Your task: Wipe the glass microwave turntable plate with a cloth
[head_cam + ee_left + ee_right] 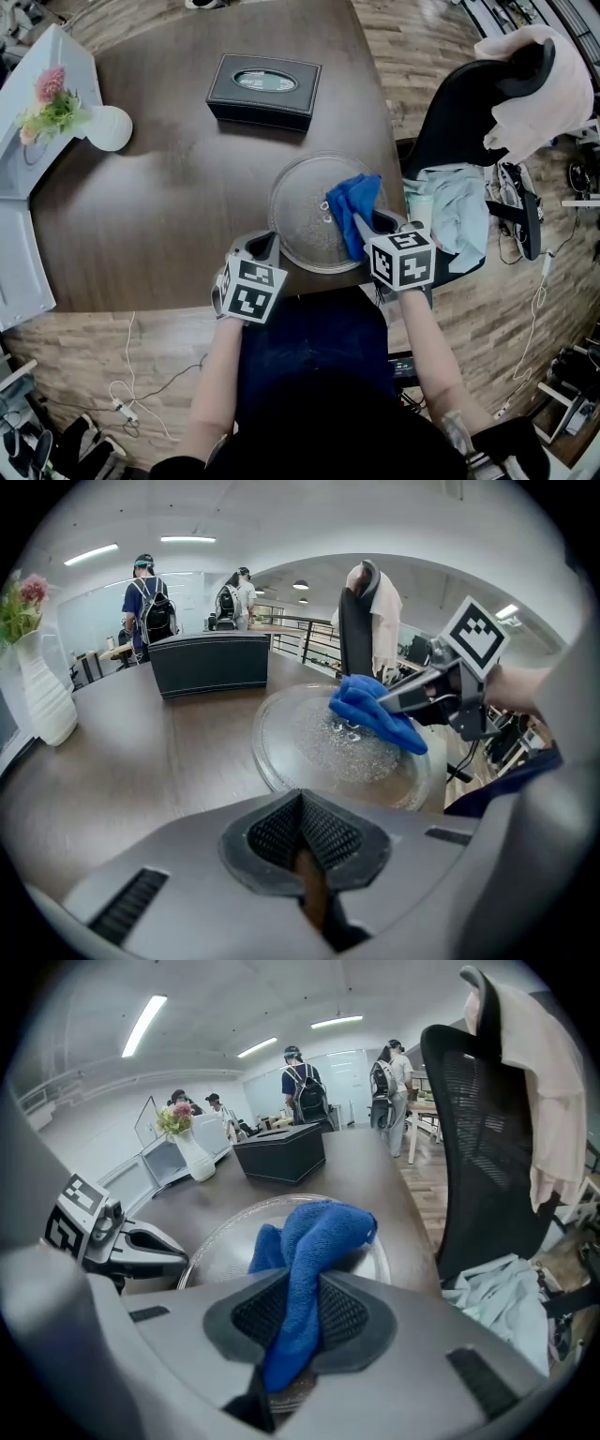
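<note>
The round glass turntable plate point(305, 220) lies flat on the dark wooden table point(169, 187), near its front edge. A blue cloth point(354, 206) rests bunched on the plate's right part, and my right gripper point(367, 227) is shut on it. In the right gripper view the cloth point(314, 1232) runs up between the pads of that gripper point(295, 1302) and folds over onto the plate point(220, 1246). My left gripper point(267, 246) sits at the plate's near-left rim. Seen from the left gripper view, its jaws point(302, 803) are shut with nothing in them, and the plate point(309, 752) lies just beyond them.
A black tissue box point(264, 89) stands behind the plate. A white vase with flowers point(103, 127) is at the far left. To the right of the table, a black chair point(469, 103) carries draped garments and a pale cloth point(455, 211). Cables lie on the floor.
</note>
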Tool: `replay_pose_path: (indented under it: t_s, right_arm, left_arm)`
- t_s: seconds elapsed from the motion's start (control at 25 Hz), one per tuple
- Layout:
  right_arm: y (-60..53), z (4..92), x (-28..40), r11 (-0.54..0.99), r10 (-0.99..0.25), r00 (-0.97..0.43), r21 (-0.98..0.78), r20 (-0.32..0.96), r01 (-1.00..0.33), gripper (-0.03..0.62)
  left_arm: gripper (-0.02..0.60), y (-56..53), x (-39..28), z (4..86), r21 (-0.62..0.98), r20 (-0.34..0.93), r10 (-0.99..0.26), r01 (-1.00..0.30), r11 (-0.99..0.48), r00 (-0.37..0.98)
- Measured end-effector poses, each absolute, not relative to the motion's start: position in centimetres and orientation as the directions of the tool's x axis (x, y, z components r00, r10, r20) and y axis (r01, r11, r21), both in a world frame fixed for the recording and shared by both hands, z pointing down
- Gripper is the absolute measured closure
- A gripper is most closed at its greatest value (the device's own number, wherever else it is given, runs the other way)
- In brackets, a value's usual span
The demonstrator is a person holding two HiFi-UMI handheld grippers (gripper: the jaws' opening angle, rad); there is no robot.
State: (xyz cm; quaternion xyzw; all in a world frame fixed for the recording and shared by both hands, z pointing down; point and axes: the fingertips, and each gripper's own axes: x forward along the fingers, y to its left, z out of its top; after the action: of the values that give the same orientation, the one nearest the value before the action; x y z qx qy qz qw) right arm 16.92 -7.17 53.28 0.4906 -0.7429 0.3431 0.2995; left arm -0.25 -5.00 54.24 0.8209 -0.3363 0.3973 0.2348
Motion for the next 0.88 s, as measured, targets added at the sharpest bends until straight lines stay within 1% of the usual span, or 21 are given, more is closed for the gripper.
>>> replay_pose_path:
  t_s: [0.24,0.48,0.88]
  right_arm:
    - [-8.2,53.1,19.7,0.229,-0.554,-0.277,-0.176,0.785,-0.957,0.528]
    - [-9.0,52.9,21.7,0.238,-0.575,-0.208,-0.081,0.792,-0.968,0.527]
    - [-9.8,51.1,25.3,0.166,-0.633,-0.097,0.012,0.768,-0.986,0.528]
  left_arm:
    - [0.578,-5.0,-0.3,54.1,0.118,0.813,-0.363,-0.739,-0.663,0.456]
    - [0.578,-5.0,-0.3,54.3,0.119,0.813,-0.363,-0.740,-0.662,0.455]
    - [0.578,-4.9,-0.4,54.3,0.118,0.815,-0.361,-0.740,-0.662,0.453]
